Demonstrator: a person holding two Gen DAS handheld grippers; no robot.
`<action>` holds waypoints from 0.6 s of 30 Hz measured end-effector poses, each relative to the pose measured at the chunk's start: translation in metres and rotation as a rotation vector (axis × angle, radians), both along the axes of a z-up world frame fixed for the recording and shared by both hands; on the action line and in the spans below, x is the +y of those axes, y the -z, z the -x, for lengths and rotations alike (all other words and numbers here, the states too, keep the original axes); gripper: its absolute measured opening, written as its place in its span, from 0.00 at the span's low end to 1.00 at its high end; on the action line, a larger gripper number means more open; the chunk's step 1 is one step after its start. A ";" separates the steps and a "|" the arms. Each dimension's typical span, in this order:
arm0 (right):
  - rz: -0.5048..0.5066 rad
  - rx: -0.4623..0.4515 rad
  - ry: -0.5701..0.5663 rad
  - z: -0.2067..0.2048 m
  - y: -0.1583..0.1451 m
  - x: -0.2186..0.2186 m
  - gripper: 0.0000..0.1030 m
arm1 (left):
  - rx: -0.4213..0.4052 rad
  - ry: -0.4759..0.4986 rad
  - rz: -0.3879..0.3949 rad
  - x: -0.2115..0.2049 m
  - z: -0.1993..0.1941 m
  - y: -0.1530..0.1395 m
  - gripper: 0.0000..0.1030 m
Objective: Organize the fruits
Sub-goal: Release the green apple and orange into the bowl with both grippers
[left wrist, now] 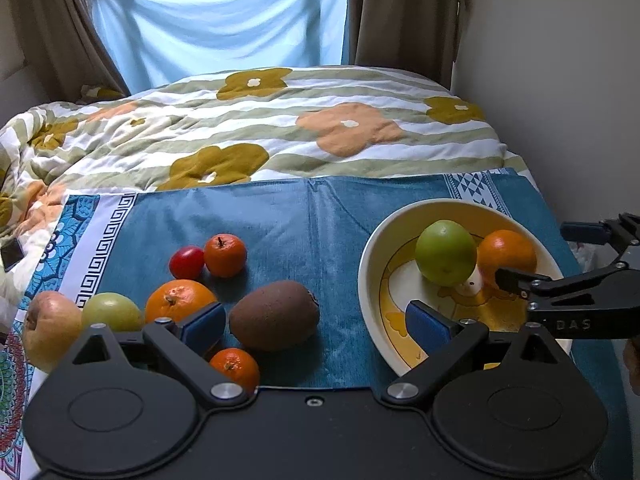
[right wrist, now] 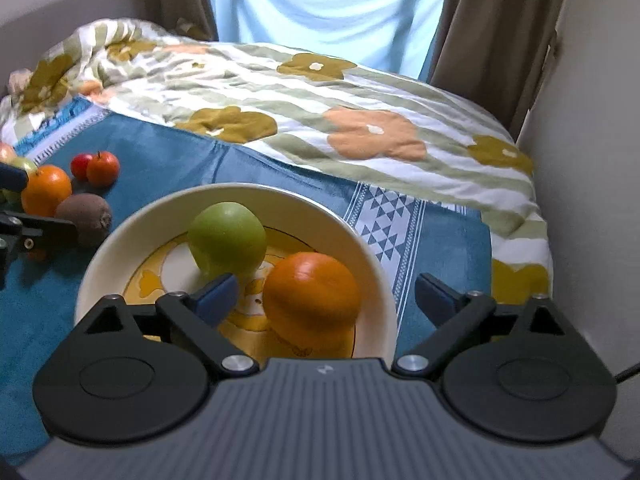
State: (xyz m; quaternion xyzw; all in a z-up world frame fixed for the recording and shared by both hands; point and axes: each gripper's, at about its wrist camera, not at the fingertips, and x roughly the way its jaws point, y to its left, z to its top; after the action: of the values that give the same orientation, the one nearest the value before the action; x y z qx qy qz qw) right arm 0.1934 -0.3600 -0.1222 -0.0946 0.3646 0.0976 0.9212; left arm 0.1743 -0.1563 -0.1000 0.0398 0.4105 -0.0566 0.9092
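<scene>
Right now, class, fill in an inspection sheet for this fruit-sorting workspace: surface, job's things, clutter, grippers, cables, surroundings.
Surface: blue cloth spread over a bed, patterned borders at both ends.
Job's things: bowl holds a green apple and a large orange. On the cloth outside it: kiwi, orange, two small oranges, red tomato, green fruit, yellowish apple.
Clutter: dark phone-like object on the bedding at the left edge.
Grippers: left gripper open, nothing held, kiwi ahead between its fingers; right gripper open around the large orange, pads clear of it.
Cables: one dark cable at the right edge.
Surroundings: floral duvet, brown curtains, white wall.
</scene>
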 end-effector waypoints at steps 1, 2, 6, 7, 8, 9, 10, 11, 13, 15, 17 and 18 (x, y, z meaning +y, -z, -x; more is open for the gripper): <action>-0.008 0.008 0.014 0.002 -0.001 -0.002 1.00 | -0.004 -0.002 -0.003 0.000 0.002 -0.001 0.96; -0.015 0.014 0.023 0.003 -0.002 -0.005 1.00 | -0.007 -0.004 -0.004 0.001 0.004 -0.002 0.96; -0.050 0.015 0.045 0.013 -0.010 -0.012 1.00 | -0.022 -0.014 -0.004 0.001 0.014 -0.010 0.96; -0.057 0.015 0.046 0.017 -0.012 -0.013 1.00 | -0.028 -0.017 -0.004 0.002 0.017 -0.013 0.96; -0.060 0.015 0.047 0.020 -0.015 -0.014 1.00 | -0.035 -0.021 -0.006 0.002 0.020 -0.015 0.96; -0.058 0.015 0.047 0.023 -0.017 -0.014 1.00 | -0.043 -0.027 -0.010 0.003 0.023 -0.018 0.96; -0.056 0.015 0.046 0.026 -0.020 -0.013 1.00 | -0.051 -0.034 -0.015 0.003 0.027 -0.021 0.97; -0.055 0.013 0.045 0.029 -0.023 -0.012 1.00 | -0.057 -0.038 -0.020 0.004 0.031 -0.024 0.97; -0.060 0.006 0.044 0.037 -0.029 -0.011 1.00 | -0.072 -0.048 -0.026 0.006 0.039 -0.029 0.98; -0.076 0.004 0.036 0.044 -0.035 -0.011 1.00 | -0.086 -0.065 -0.033 0.009 0.047 -0.035 0.98; -0.086 -0.008 0.034 0.052 -0.043 -0.009 1.00 | -0.101 -0.074 -0.034 0.014 0.057 -0.042 0.98; -0.084 -0.013 0.036 0.055 -0.047 -0.008 1.00 | -0.107 -0.078 -0.035 0.017 0.063 -0.046 0.98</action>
State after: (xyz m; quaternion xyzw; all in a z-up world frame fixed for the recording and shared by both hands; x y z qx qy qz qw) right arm 0.1386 -0.3679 -0.0748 -0.0498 0.3559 0.0958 0.9283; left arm 0.1116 -0.1393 -0.0545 0.0428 0.3635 -0.0116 0.9305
